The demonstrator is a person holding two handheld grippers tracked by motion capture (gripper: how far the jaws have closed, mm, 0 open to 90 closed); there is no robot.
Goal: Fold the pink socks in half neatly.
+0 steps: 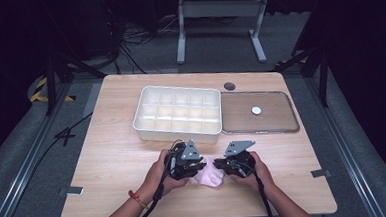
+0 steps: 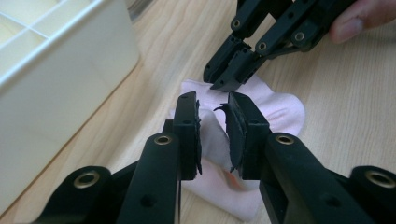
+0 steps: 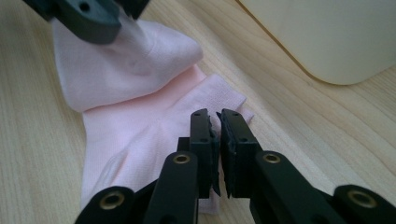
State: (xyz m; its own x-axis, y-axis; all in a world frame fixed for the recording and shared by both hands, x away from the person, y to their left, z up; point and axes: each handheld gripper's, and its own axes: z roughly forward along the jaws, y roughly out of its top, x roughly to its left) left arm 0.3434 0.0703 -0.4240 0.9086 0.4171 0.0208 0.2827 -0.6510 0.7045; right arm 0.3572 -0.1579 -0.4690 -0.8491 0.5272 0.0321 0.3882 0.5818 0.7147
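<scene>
Sock [image 1: 209, 176], pale pink, lies crumpled on the table [image 1: 113, 157] near the front edge, between the two grippers and just in front of the white divided box [image 1: 177, 112]. Soft fine-ribbed knit, folded over itself, one layer lighter than the other.

Left gripper [image 2: 212, 116]: jaws narrowly parted, fabric bunched between them; from the left gripper view I cannot be sure the pads [image 2: 190, 126] press on it, more likely loose. Right gripper [image 3: 217, 122]: jaws nearly together over the sock's edge, a thin gap showing, cloth beneath rather than clearly pinched.

Judgement: step in hand is folding or bundling the sock for a box compartment. To do it well, take a full pinch through both layers, not just the top skin of knit, which would slide. Keep one gripper anchoring while the other carries the fold over. Lift little; limp cloth sags and unfolds.

Box is hard, smooth plastic with rounded corners. Clear flat lid [image 1: 259, 112] lies right of it. Tabletop is light wood grain.
</scene>
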